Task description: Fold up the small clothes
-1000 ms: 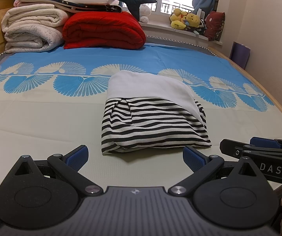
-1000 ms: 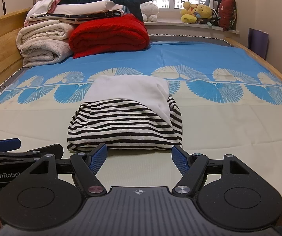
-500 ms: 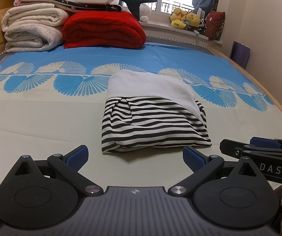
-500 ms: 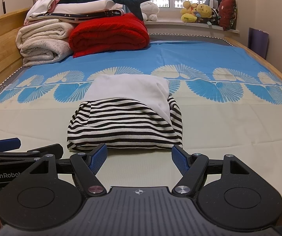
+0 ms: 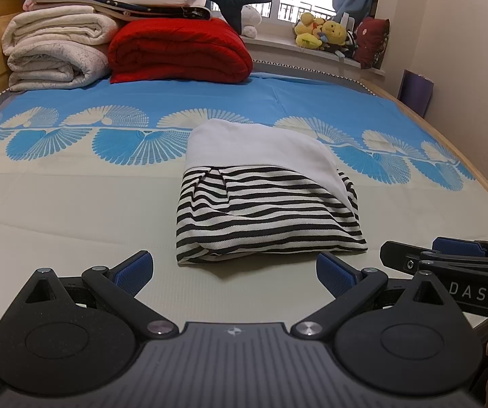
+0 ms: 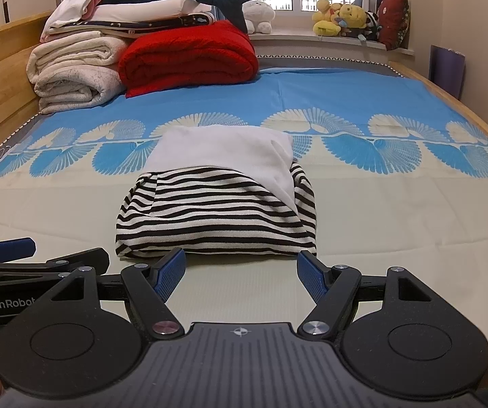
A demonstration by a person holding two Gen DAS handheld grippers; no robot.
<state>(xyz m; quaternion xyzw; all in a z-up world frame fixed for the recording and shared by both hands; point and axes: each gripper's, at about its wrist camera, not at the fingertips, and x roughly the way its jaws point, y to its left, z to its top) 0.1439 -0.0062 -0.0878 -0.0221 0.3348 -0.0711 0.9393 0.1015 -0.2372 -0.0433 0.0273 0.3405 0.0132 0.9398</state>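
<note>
Right hand-held gripper (image 5: 454, 255) cut by the left wrist view's right edge, far finger hidden behind the near one. Left hand-held gripper (image 6: 16, 255) cut by the right wrist view's left edge. Striped garment (image 6: 216, 214): inner folds hidden under its white part. Plush toys (image 5: 322, 32) on the sill too small to identify. Bed (image 6: 397, 221) near edge hidden behind gripper bodies.

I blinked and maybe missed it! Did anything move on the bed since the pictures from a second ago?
No, nothing visibly changed. The folded striped garment lies in the same spot on the bed, untouched. The left gripper and right gripper both hang just in front of it with fingers spread open, holding nothing, same as before.
</note>
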